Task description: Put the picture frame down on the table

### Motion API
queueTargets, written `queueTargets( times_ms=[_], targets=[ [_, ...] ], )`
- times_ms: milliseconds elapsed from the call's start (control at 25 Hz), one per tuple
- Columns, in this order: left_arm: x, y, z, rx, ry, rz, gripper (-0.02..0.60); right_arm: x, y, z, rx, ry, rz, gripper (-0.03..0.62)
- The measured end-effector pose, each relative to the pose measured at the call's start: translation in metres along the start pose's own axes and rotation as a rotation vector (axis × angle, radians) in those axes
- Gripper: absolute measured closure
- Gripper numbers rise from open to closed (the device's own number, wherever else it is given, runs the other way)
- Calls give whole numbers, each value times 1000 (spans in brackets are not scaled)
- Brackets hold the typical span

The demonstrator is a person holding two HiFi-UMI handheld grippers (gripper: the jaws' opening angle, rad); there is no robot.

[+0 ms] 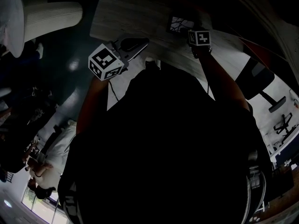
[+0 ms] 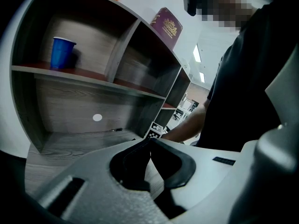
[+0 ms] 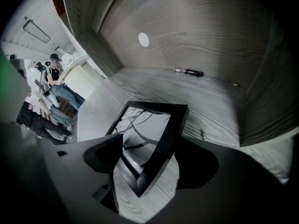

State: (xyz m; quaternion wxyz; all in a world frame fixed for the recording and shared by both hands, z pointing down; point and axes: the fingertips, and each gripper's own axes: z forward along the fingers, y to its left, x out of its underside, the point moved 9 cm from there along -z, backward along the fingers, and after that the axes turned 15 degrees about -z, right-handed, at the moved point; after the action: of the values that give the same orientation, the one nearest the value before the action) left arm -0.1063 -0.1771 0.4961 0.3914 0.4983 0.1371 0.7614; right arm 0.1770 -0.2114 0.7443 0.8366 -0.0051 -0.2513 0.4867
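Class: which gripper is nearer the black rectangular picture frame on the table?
Right. The right gripper straddles the black picture frame; the left gripper sits apart, to its left.

"What did the room look like?"

"A grey wood-grain worktop (image 1: 140, 17) stood over a dark, glossy floor (image 1: 58, 71) that caught one spot of light."

"Anything at the back of it?"

"An open shelf unit (image 2: 88, 76) in the same grey wood, split into compartments by upright dividers, with reddish-brown shelf edges. Its back panel had a small white round dot (image 2: 97, 117)."

"And further off?"

"Past the unit's end the room opened out bright and white, with long ceiling lights (image 2: 197, 54). A dark office chair (image 1: 256, 80) stood to the right on paler flooring, and what looked like a window (image 1: 39, 208) showed daylight low on the left."
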Motion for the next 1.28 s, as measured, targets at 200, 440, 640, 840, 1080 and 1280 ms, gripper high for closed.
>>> queueTargets(
  times_ms=[200, 440, 640, 840, 1080, 1280],
  targets=[
    [0, -3, -1, 7, 5, -5, 565, 3, -1, 2, 32, -14, -1, 252],
    [-3, -4, -2, 16, 2, -4, 565, -4, 5, -3, 30, -23, -10, 252],
    [-5, -4, 2, 32, 7, 2, 565, -4, 4, -3, 23, -36, -2, 252],
    [-8, -3, 4, 42, 6, 6, 565, -4, 3, -4, 28, -45, -1, 252],
    [-10, -2, 5, 49, 3, 7, 565, -3, 3, -6, 17, -49, 34, 252],
    [-4, 2, 16, 48, 15, 7, 565, 9, -11, -1, 1, -38, 107, 252]
  ],
)
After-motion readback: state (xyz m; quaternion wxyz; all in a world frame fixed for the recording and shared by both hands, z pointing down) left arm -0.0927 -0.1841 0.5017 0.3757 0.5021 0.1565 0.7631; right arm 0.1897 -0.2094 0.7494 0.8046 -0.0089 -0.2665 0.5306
